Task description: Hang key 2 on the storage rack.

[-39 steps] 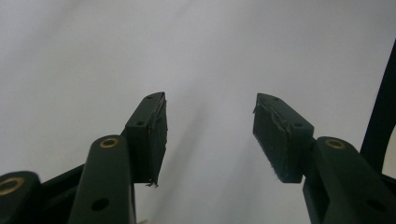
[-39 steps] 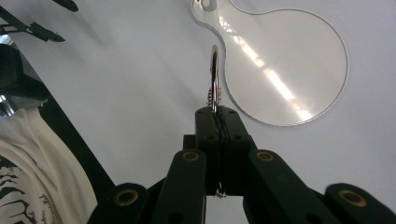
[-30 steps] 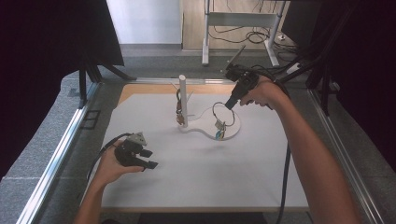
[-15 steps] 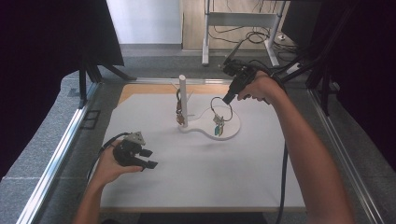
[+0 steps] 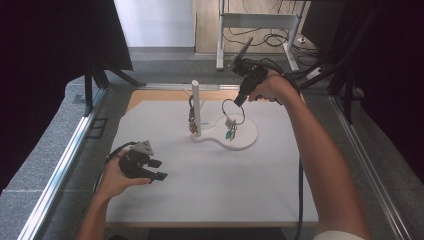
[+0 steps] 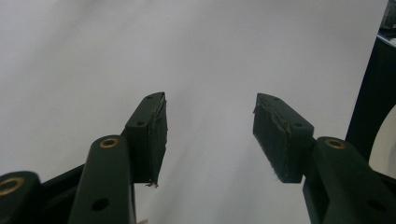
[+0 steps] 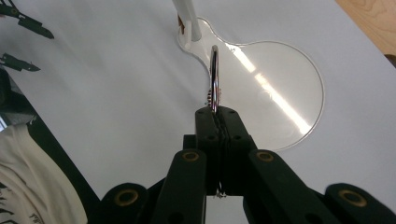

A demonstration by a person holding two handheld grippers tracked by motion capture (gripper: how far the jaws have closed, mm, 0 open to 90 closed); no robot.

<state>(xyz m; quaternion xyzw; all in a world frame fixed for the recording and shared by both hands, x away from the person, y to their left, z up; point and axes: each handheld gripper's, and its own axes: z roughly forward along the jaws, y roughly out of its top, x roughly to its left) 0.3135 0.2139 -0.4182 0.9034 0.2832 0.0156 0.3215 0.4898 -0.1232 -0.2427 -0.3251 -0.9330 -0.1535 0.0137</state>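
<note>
A white stand has an upright post (image 5: 196, 107) on a flat, rounded base (image 5: 246, 139). My right gripper (image 5: 239, 102) is shut on a metal ring (image 5: 233, 110), which it holds above the base with small coloured charms (image 5: 231, 131) dangling below. In the right gripper view the ring (image 7: 214, 74) stands edge-on out of the closed gripper (image 7: 218, 116), over the glossy base (image 7: 280, 93). Another small bunch (image 5: 191, 119) hangs against the post. My left gripper (image 5: 159, 169) rests open on the white board at the near left, its pads (image 6: 275, 135) wide apart with nothing between them.
The white board (image 5: 215, 200) lies on a table with metal rails (image 5: 65, 155) along both sides. A strip of wooden surface (image 5: 160, 97) shows behind the board. A desk frame and cables (image 5: 260, 30) stand on the floor beyond.
The right gripper has moved slightly up and toward the far side, carrying the ring and its charms with it. The left hand has stayed put.
</note>
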